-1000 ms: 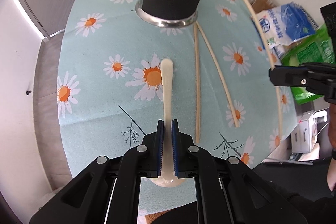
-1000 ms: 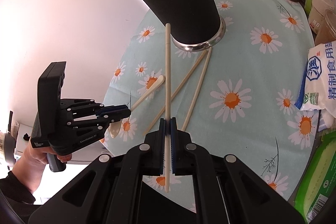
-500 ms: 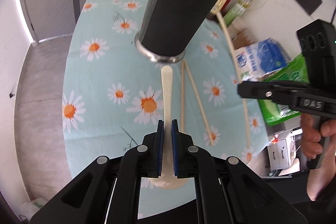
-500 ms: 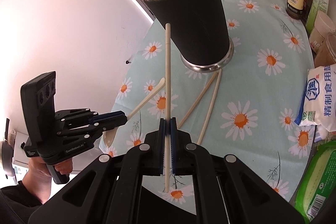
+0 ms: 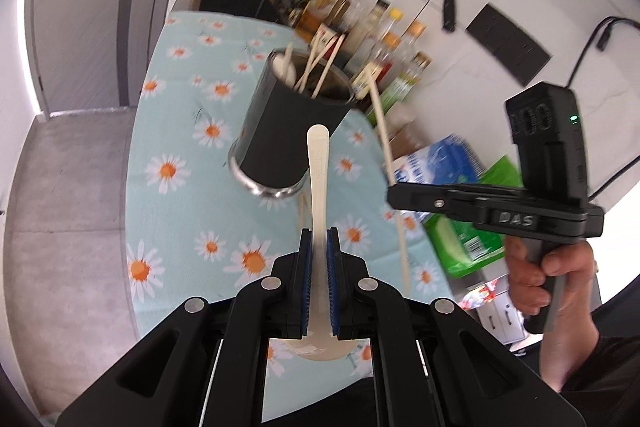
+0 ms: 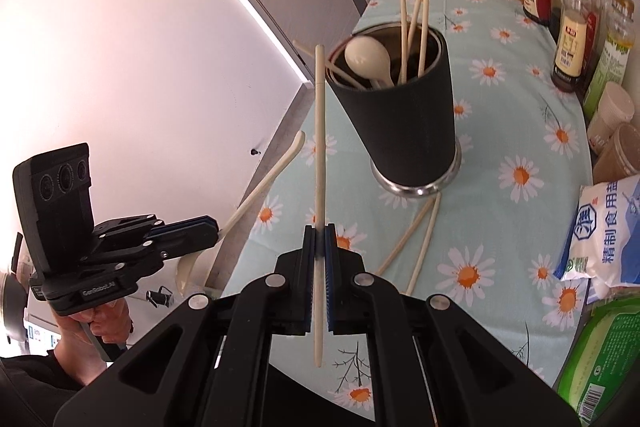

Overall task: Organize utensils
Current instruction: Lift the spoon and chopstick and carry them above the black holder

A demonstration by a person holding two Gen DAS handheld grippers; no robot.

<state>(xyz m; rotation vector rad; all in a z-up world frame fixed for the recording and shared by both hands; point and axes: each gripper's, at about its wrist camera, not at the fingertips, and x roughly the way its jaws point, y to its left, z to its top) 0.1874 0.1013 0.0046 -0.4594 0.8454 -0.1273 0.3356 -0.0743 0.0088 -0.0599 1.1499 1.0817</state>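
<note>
Spoon is clamped in the left gripper, handle pointing fwd at the black cup near the tablecloth's middle, prob lined up to drop in. Right gripper pinches a chopstick upright beside the cup rim, likely same plan; two more chopsticks lie at the cup's base w/ nobody on them yet.

Both wrist views high, sharing holder
</note>
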